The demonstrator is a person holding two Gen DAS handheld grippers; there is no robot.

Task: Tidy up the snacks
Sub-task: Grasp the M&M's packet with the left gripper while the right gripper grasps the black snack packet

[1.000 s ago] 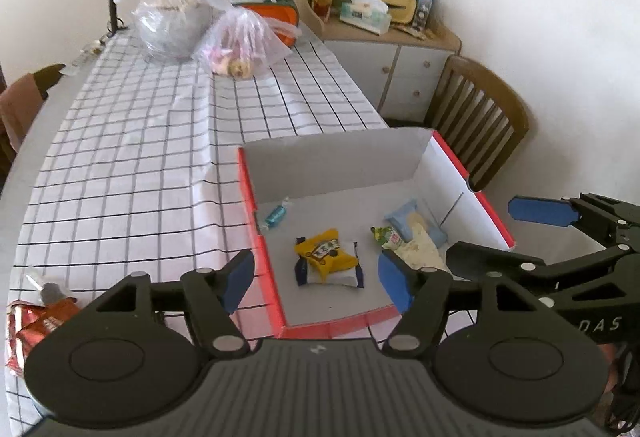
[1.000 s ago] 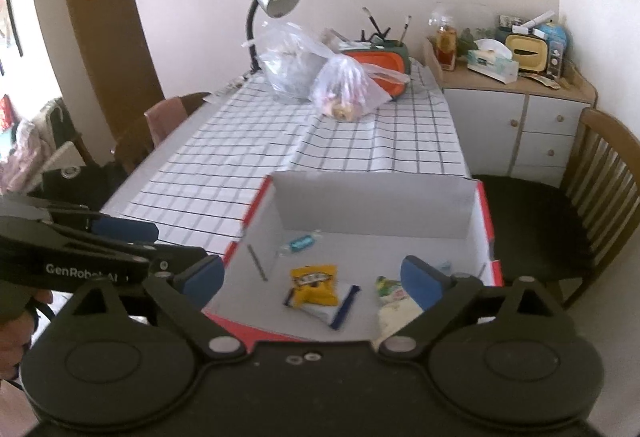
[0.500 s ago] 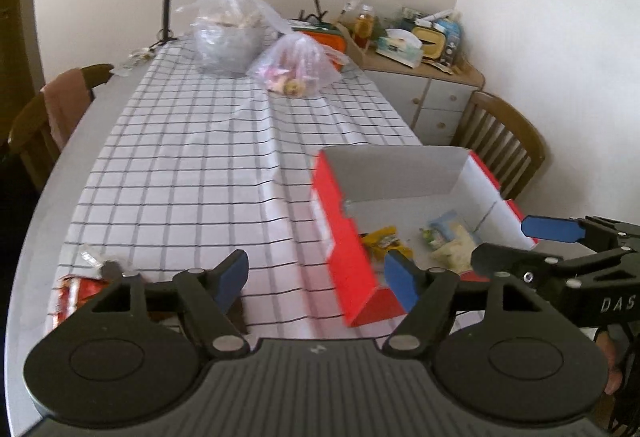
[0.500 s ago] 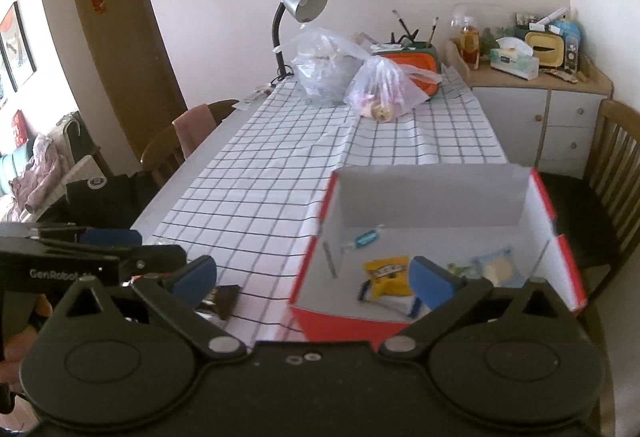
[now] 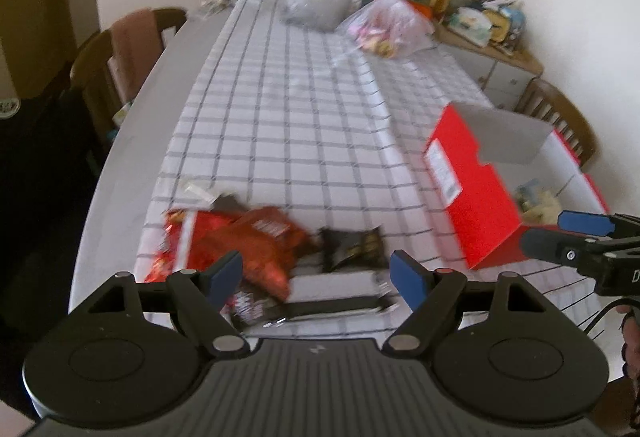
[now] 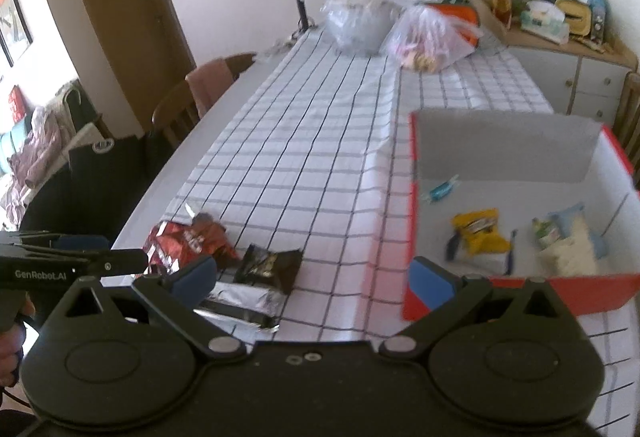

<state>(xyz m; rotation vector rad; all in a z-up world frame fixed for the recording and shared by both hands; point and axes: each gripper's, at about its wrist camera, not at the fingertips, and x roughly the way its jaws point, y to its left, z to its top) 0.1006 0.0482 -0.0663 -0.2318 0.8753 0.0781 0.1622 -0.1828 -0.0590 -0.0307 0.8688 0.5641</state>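
The job looks partly done. The red box (image 6: 520,289) already holds a few snacks: a yellow pack (image 6: 478,231) near the middle of its floor, a blue candy (image 6: 442,189) toward its far wall, and a pale bag (image 6: 568,249) with a small green pack (image 6: 546,233) at its right side. Still outside the box, to its left on the checked cloth (image 6: 304,157), lies a small heap: a red bag (image 5: 240,241) farthest from the box, a black pack (image 5: 352,243) between that bag and the box, and a silver bar (image 6: 240,303) at the table's near edge. Those three, by my reading, remain to be moved in. The left gripper (image 5: 316,275) hovers over this heap with its jaws opening; nothing is pinched between them and no pad touches a packet. The right gripper (image 6: 314,277) stands spread wide and empty, hanging between the heap and the box's near left corner, touching neither.
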